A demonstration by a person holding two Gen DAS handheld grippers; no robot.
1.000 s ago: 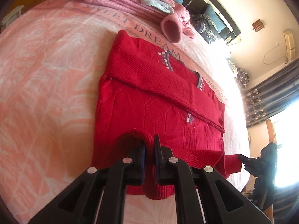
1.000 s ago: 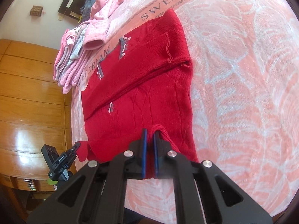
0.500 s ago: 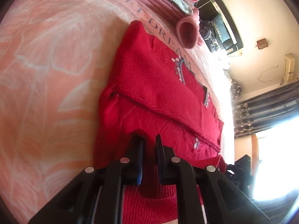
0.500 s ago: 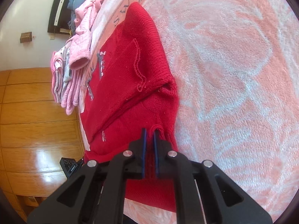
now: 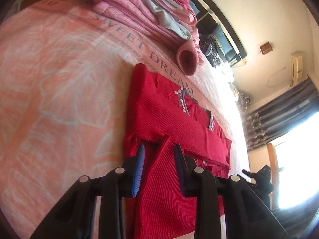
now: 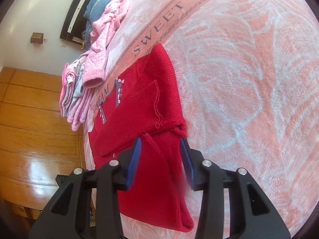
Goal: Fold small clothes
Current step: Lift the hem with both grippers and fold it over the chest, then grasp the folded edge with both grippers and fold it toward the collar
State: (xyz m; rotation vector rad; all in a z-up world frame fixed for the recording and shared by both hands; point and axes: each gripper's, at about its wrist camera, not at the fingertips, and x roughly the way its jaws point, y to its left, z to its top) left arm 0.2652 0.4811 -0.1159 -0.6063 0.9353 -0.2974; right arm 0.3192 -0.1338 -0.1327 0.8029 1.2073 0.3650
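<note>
A small red knitted sweater (image 5: 165, 109) (image 6: 139, 103) lies on the pink blanket, its sleeves folded across the body and its bottom hem folded up over the middle. My left gripper (image 5: 159, 149) is open, its fingers straddling a raised ridge of the folded hem. My right gripper (image 6: 160, 141) is open too, with the other folded hem corner lying loose between its fingers. Grey trim with small pale flowers marks the sweater's neckline (image 5: 184, 101).
A pile of folded pink and grey clothes (image 5: 143, 14) (image 6: 79, 91) sits beyond the sweater at the blanket's edge. The pink floral blanket (image 5: 49, 89) (image 6: 249, 79) reads "SWEET DREAM". A wooden wardrobe (image 6: 35, 129) stands left in the right wrist view; curtains (image 5: 279, 115) hang at the window.
Both grippers carried the sweater's bottom hem up over the body, then opened and let it go; the hem now rests folded on the sweater.
</note>
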